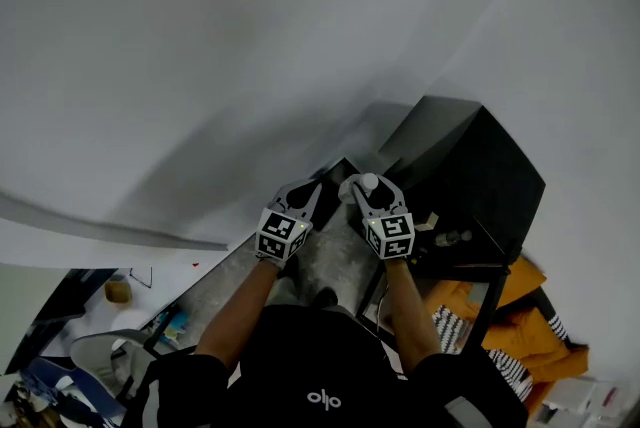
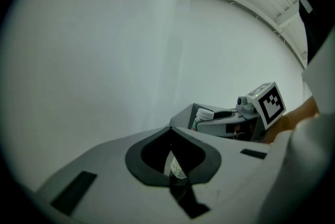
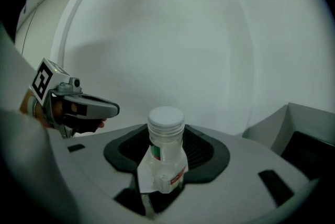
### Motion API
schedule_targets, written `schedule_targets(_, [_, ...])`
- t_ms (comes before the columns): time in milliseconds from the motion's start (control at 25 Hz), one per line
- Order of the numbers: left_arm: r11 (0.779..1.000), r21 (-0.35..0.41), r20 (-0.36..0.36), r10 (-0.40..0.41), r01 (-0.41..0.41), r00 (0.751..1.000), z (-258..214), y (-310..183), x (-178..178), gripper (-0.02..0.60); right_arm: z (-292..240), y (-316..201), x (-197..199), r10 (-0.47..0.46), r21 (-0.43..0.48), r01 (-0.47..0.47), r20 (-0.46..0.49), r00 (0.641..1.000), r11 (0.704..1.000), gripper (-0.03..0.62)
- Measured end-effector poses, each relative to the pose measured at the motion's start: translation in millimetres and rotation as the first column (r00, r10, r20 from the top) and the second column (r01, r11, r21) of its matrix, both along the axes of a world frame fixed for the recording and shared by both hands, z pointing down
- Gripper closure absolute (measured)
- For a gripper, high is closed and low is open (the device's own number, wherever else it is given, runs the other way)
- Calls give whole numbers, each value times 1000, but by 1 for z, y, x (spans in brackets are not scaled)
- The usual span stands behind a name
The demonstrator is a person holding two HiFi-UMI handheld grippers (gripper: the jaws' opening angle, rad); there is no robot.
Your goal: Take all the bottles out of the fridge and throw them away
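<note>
A small clear bottle [image 3: 166, 157] with a white cap [image 1: 369, 182] and a red-and-green label stands upright in my right gripper [image 3: 165, 168], whose jaws are shut on its body. In the head view, that right gripper [image 1: 366, 186] is level with my left gripper [image 1: 310, 190], the two close together in front of the person. My left gripper [image 2: 175, 164] has its jaws nearly together on a thin sliver of clear printed plastic [image 2: 177, 166], apparently a bottle, the rest of it hidden. The left gripper view also shows the right gripper [image 2: 201, 117] with the capped bottle [image 2: 204, 113].
A black bin [image 1: 470, 166] stands just right of and beyond the right gripper. A white wall [image 1: 250, 36] fills the space ahead. Orange fabric [image 1: 520, 306] and a striped cloth [image 1: 510, 366] lie at lower right. Clutter on a low surface [image 1: 110, 316] sits at lower left.
</note>
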State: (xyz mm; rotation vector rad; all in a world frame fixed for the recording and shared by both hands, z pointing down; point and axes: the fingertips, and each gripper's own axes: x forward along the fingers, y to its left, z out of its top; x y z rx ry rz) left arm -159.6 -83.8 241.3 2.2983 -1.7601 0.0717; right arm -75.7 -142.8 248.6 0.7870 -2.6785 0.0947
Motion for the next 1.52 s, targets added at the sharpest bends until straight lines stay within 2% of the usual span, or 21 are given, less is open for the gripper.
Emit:
schedule_targets(160, [998, -30, 20, 53, -52, 998, 26, -17, -2, 581, 26, -18, -9, 20, 2, -20, 1, 1000, 1000, 391])
schedule_targets(400, [989, -92, 38, 120, -116, 992, 72, -36, -3, 581, 84, -45, -12, 64, -48, -64, -8, 998, 997, 391])
schedule_targets(720, [976, -129, 46, 184, -176, 982, 165, -57, 0, 581, 201, -72, -18, 91, -108, -91, -5, 996, 990, 391])
schedule_targets(880, [973, -139, 30, 191, -186, 981, 223, -66, -4, 581, 276, -84, -28, 90, -124, -91, -11, 996, 988, 391])
schedule_targets(1160, [965, -200, 5, 174, -170, 985, 320, -64, -11, 581, 397, -85, -33, 108, -188, -112, -32, 994, 976, 391])
schedule_targets(1320, [962, -217, -5, 170, -167, 985, 345, -59, -13, 581, 439, -83, -40, 96, -208, -107, -61, 993, 972, 391])
schedule_targets(1520, [960, -224, -12, 168, -167, 986, 356, -52, -21, 581, 458, -84, -51, 97, -227, -111, -69, 993, 968, 390])
